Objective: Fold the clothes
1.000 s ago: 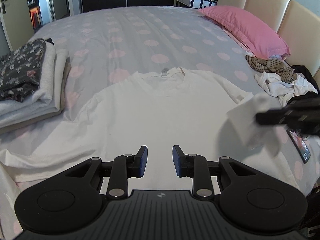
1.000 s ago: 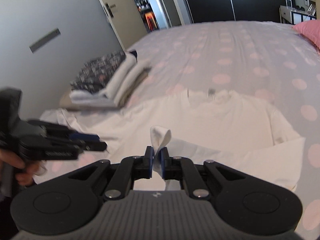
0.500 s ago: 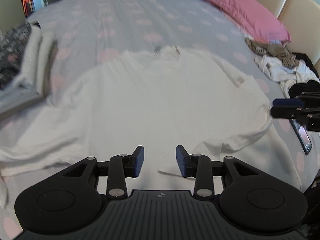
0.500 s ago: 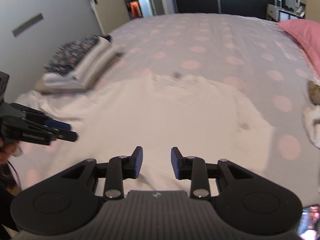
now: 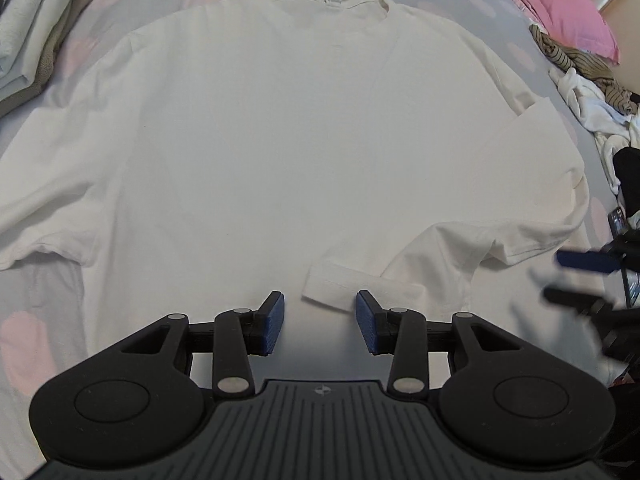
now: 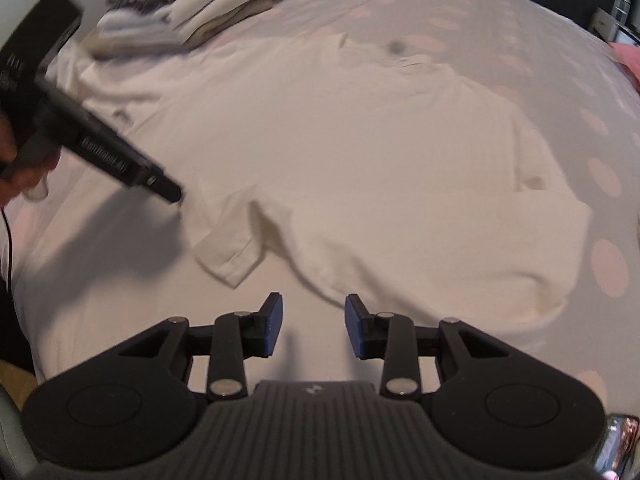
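My left gripper [image 5: 320, 322] and right gripper [image 6: 314, 330] hung open and empty, the right's jaws just having opened, above the white shirt [image 5: 280, 140] filling mid-frame; its folded-in sleeve [image 5: 400, 280] risked slipping loose if snagged.

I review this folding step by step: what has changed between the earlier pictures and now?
The right tongs let go of the sleeve, which now lies folded inward on the white T-shirt; their jaws have just been opening, nothing between them. Both tongs came down closer to the shirt; the left tongs opened too. The folded stack stayed.
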### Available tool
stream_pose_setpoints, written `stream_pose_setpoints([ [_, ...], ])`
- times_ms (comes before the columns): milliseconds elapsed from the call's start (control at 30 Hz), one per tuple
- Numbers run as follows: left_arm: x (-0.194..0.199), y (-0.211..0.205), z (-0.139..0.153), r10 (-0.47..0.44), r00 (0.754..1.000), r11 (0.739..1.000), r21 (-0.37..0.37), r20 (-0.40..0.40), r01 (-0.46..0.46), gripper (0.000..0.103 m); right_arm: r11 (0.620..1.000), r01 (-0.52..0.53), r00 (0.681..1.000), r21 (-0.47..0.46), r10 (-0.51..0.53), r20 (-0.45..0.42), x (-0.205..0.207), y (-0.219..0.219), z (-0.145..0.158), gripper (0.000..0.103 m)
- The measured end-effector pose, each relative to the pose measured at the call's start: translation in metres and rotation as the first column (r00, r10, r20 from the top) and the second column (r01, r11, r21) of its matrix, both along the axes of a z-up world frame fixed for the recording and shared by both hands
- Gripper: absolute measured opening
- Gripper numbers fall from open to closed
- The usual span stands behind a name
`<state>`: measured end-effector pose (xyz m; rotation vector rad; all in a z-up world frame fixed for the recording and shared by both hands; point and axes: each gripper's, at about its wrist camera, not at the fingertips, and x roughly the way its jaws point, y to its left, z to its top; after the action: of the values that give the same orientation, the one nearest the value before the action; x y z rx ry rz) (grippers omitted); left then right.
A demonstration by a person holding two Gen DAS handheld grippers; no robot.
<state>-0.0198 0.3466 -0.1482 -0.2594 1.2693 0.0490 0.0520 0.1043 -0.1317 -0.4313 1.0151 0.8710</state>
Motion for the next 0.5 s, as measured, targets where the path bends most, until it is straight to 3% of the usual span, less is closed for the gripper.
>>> stream_pose_setpoints([
  [100,-0.001,-0.005,0.001,0.014,0.999,1.0,-0.006,-0.031,-0.015,0.037,0.999,-0.048,0.998,-0.004,0.047,-0.03,-0.007,0.01,-0.008,0.04],
  [233,-0.009,-0.021,0.007,-0.003,0.999,0.997,-0.083,-0.033,0.001,0.037,0.996,-0.082,0.995,-0.027,0.08,-0.053,-0.011,0.019,-0.015,0.041],
  [400,-0.01,-0.051,0.016,-0.053,0.998,0.994,-0.095,0.026,0.055,0.037,0.992,-0.1,0.994,-0.083,0.095,-0.063,-0.013,0.021,-0.022,0.042],
  [500,-0.007,-0.066,0.02,-0.077,0.995,0.99,-0.11,0.067,0.084,0.037,0.991,-0.1,0.993,-0.091,0.093,-0.077,-0.014,0.019,-0.024,0.048],
])
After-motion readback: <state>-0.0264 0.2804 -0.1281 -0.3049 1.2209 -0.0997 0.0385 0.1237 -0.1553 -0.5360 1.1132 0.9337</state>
